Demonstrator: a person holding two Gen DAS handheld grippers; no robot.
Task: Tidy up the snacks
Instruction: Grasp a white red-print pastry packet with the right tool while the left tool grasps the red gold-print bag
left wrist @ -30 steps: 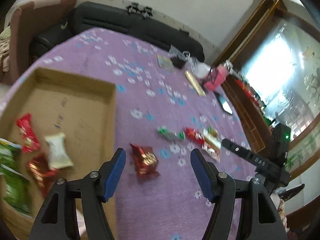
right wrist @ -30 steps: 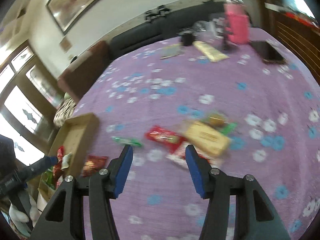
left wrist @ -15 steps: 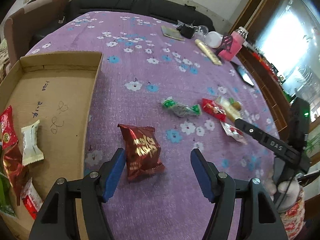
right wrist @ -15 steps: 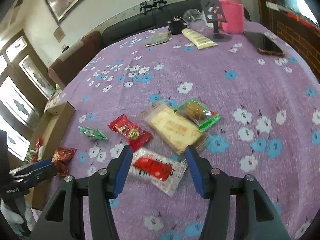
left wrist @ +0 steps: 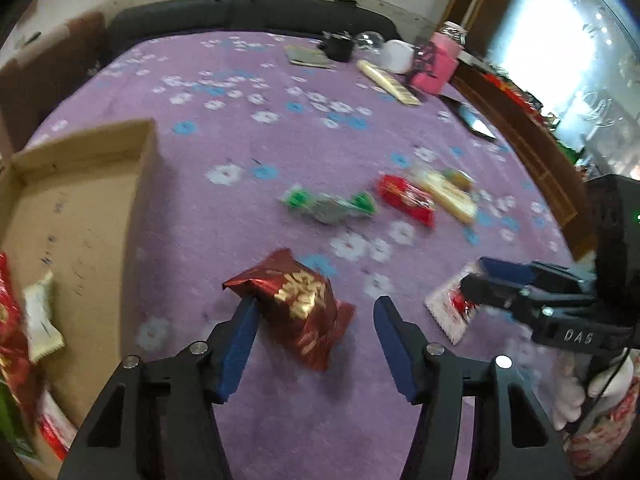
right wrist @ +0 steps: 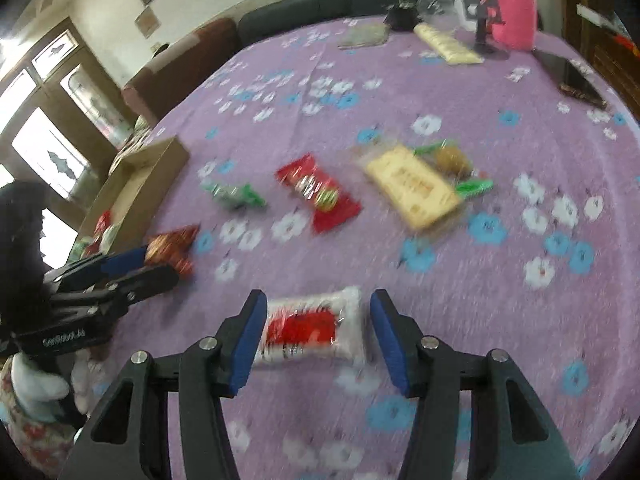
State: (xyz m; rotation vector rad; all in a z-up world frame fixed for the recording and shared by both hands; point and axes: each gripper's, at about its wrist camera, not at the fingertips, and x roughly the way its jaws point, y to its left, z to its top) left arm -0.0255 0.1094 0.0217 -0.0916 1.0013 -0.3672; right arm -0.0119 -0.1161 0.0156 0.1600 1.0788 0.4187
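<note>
Tabletop (left wrist: 224, 92): purple cloth with a flower print, fills both views; carries all loose snacks.

Box (left wrist: 80, 208): open cardboard tray, left edge of the left view; several wrapped snacks already lie inside, so it is likely the sorting bin.

Left tool (left wrist: 314, 344): bottom centre of the left view, jaws parted and just now narrowing around the red pouch (left wrist: 298, 304). One pad touches the pouch's left edge, the other stands clear, so nothing is gripped yet.

Right tool (right wrist: 316, 340): bottom centre of the right view, jaws parted, straddling the white pack (right wrist: 312, 328), pads just beside its ends; not yet clamped.

Loose snacks, mid-tabletop, well apart from both tools: biscuit pack (right wrist: 412, 186), red wrapper (right wrist: 318, 192), green candy (right wrist: 236, 196). Judged next in line for the box.
</note>
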